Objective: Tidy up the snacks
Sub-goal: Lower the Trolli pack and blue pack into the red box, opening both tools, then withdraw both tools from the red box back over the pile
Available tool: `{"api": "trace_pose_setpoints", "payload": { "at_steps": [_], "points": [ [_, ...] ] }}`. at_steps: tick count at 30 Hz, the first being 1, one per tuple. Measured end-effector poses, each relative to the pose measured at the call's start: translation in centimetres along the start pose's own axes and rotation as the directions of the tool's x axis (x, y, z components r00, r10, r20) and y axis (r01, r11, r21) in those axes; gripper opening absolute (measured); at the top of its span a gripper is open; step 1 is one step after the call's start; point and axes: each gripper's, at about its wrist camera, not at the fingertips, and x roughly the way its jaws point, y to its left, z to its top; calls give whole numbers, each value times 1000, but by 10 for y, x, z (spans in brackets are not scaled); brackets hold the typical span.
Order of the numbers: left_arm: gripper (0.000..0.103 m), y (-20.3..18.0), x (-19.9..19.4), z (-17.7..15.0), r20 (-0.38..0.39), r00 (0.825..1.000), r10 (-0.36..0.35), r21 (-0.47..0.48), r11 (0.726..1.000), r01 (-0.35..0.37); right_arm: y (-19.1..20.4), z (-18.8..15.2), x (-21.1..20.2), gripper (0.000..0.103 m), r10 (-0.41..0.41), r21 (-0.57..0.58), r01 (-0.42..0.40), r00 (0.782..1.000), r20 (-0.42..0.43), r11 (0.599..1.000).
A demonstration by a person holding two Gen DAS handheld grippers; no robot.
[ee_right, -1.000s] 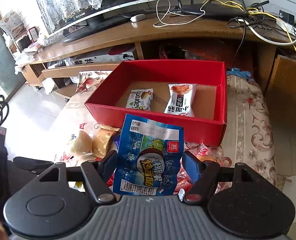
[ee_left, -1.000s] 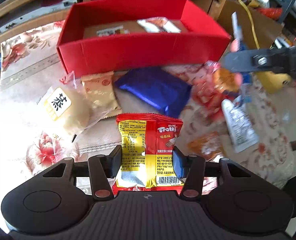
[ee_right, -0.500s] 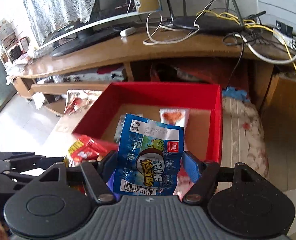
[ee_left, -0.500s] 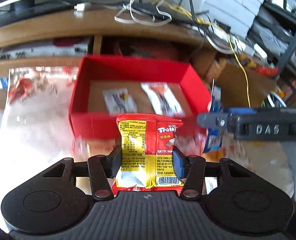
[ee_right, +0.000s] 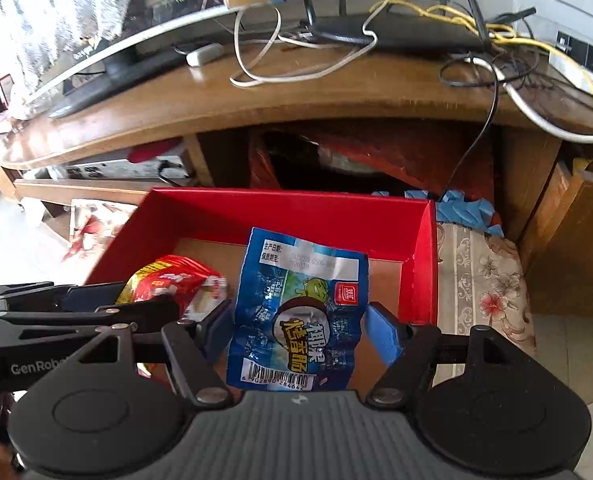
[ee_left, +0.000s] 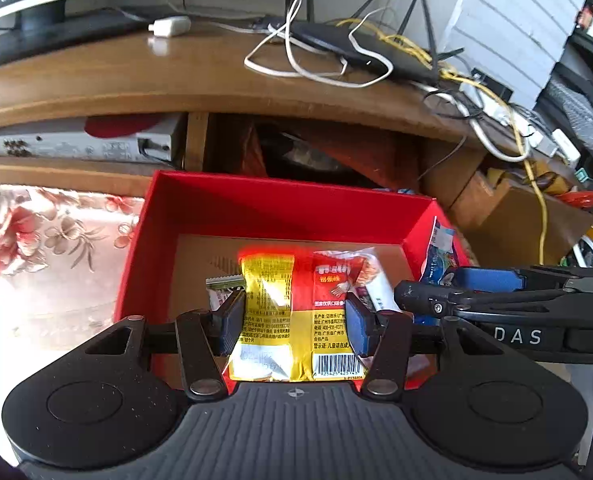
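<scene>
My left gripper (ee_left: 294, 322) is shut on a red and yellow gummy packet (ee_left: 272, 300), held upright over the open red box (ee_left: 256, 204). Beside it on the right, my right gripper (ee_right: 300, 334) is shut on a blue snack packet (ee_right: 300, 308), also above the red box (ee_right: 296, 212). On the box floor lie a white packet (ee_left: 376, 292) and a green-edged one (ee_left: 220, 284), mostly hidden behind the held packet. The blue packet (ee_left: 438, 252) shows at the box's right wall in the left wrist view. The gummy packet (ee_right: 168, 280) shows at the left in the right wrist view.
The box sits on a floral cloth (ee_left: 56, 240) in front of a wooden TV stand (ee_left: 176, 80). On the stand are a router (ee_left: 360, 48), tangled cables and a screen base. A blue rag (ee_right: 464, 208) lies behind the box's right corner.
Both grippers have carried their packets forward, from in front of the red box to above its inside. The loose snacks on the cloth have dropped out of view.
</scene>
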Motion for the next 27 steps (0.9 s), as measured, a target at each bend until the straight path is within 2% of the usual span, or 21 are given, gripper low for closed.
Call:
{"api": "trace_pose_setpoints", "payload": {
  "at_steps": [5, 8, 11, 17, 20, 27],
  "points": [
    [57, 6, 18, 1, -17, 1000, 15, -19, 1000, -15, -4, 0, 19, 68, 4, 4, -4, 999, -34, 1000],
    [72, 10, 21, 1, -22, 999, 24, -33, 999, -24, -5, 0, 21, 68, -14, 3, 14, 999, -31, 1000],
    [78, 12, 19, 0, -25, 999, 20, -40, 999, -21, -3, 0, 16, 69, -27, -3, 27, 1000, -16, 1000],
    [85, 8, -1, -1, 7, 1000, 19, -20, 1000, -19, 3, -5, -9, 72, -45, -3, 45, 999, 25, 999],
    [85, 7, -11, -5, 6, 1000, 7, -7, 1000, -7, 4, -13, -22, 73, -54, 7, 54, 998, 29, 999],
    [86, 10, -39, -21, 12, 999, -30, -7, 1000, 30, 14, -56, -65, 74, -33, 19, 33, 999, 4, 999]
  ]
}}
